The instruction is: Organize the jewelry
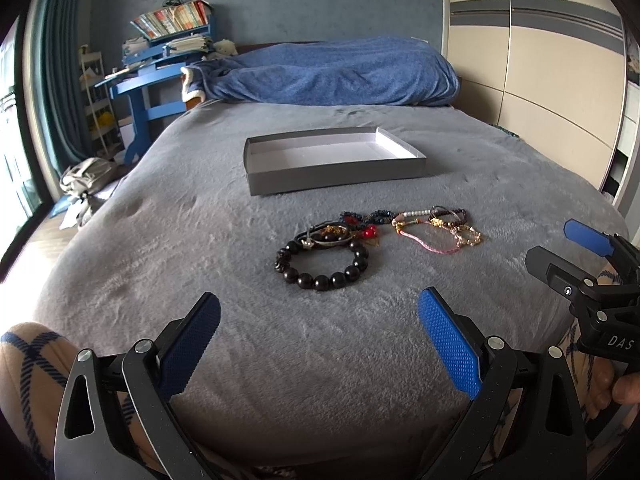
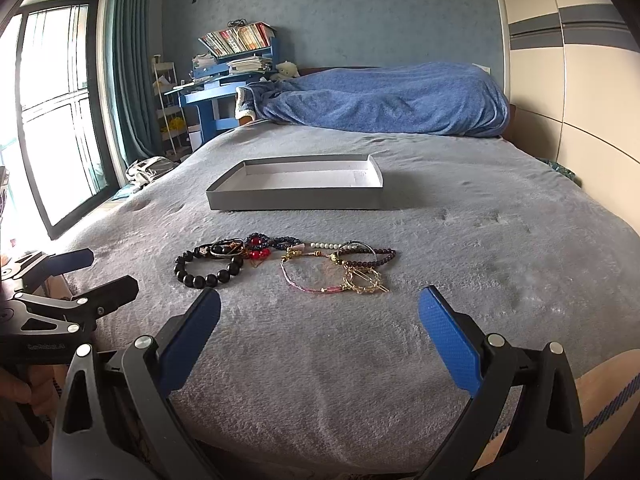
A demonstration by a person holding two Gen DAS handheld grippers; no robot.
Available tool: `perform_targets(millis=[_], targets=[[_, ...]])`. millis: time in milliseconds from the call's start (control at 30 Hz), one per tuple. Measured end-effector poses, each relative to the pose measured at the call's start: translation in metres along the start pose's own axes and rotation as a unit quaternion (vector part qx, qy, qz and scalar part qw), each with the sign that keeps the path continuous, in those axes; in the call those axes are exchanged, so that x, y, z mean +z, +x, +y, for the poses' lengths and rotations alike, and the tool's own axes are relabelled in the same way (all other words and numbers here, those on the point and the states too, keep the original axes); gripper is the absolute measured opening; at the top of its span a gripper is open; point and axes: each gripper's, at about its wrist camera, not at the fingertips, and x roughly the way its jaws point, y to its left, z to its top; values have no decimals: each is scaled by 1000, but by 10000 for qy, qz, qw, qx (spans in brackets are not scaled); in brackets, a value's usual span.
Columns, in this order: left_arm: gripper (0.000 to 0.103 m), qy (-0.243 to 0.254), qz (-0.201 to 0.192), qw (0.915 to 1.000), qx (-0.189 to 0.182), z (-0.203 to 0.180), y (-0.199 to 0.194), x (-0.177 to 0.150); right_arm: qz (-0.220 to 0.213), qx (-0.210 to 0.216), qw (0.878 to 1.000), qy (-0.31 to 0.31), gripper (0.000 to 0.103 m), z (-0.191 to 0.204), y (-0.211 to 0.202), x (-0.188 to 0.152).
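A pile of jewelry lies on the grey blanket (image 1: pixel 200 264). It holds a black bead bracelet (image 1: pixel 322 282) (image 2: pixel 200 280), red beads (image 1: pixel 368 233) (image 2: pixel 258 254), a pink cord bracelet (image 1: pixel 440 249) (image 2: pixel 308 288) and a gold chain (image 1: pixel 468 236) (image 2: pixel 364 282). Behind the pile sits an open, empty grey box (image 1: pixel 336 176) (image 2: pixel 292 200). My left gripper (image 1: pixel 319 302) (image 2: pixel 114 269) hovers open just in front of the black bracelet, holding nothing. The right gripper (image 2: pixel 320 298) (image 1: pixel 549 241) is open too, in front of the pink and gold pieces.
A rumpled blue duvet (image 1: pixel 340 72) fills the far end of the bed. A blue desk (image 2: pixel 216 96) stacked with books stands back left, near the window (image 2: pixel 56 112). Wardrobe doors (image 1: pixel 540 80) run along the right. A plaid sleeve (image 1: pixel 24 360) shows lower left.
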Motion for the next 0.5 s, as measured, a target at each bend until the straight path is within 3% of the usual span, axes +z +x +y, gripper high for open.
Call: perform_targets(millis=[500], targets=[[98, 26, 68, 10000, 6, -3, 3, -5, 28, 141, 9999, -9, 98, 7, 4, -3]])
